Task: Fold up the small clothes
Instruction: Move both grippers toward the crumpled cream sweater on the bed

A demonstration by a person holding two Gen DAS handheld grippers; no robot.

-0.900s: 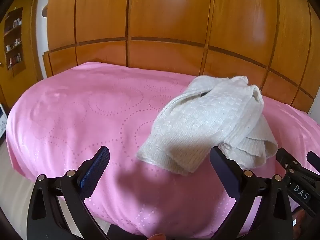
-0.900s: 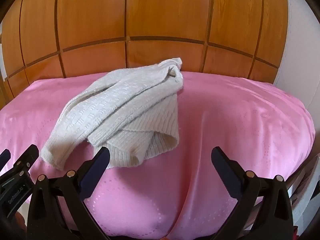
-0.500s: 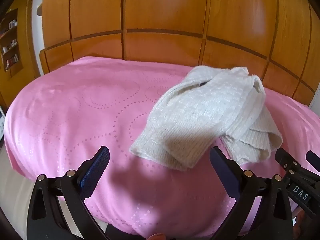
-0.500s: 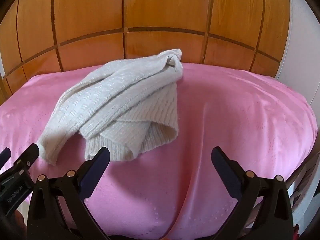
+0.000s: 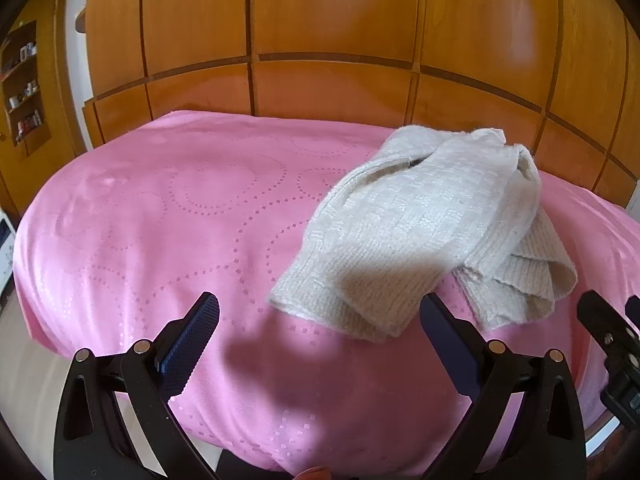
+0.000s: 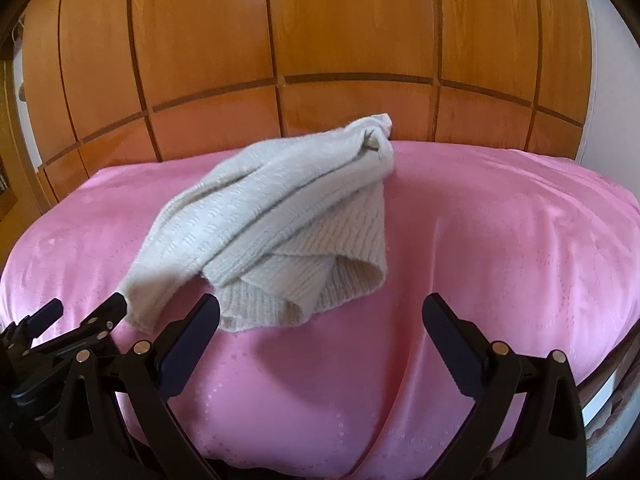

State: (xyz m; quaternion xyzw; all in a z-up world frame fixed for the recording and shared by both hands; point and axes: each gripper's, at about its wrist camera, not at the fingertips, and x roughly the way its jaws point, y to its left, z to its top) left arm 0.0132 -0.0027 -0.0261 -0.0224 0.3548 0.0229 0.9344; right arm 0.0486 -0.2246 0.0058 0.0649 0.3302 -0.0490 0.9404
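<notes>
The knit [image 5: 420,232] lay in a loose heap on the pink cover [image 5: 180,220], right of centre in the left wrist view and centre-left in the right wrist view [image 6: 280,216]. It was bunched, with layers crossing one another and a ribbed edge curled open at the lower right of the heap. By that look no fold had been made yet; I judged the task to be at its very start, with spreading the knit flat and every fold left to do.

The left gripper [image 5: 320,332] was released, its jaws spread wide with only cover and shadow between them; the knit's near corner lay just above its right finger. The right gripper [image 6: 320,328] was released too, nothing between its jaws, its left finger just below the ribbed edge. Whether either finger touched the cloth could not be told.

What kind of garment it was stayed unclear: sleeves, neck or hem could not be picked out. The underside of the heap was hidden. The cover's near edge was cut off behind the gripper frames. Wooden panels [image 6: 352,40] filled the top of both frames.
</notes>
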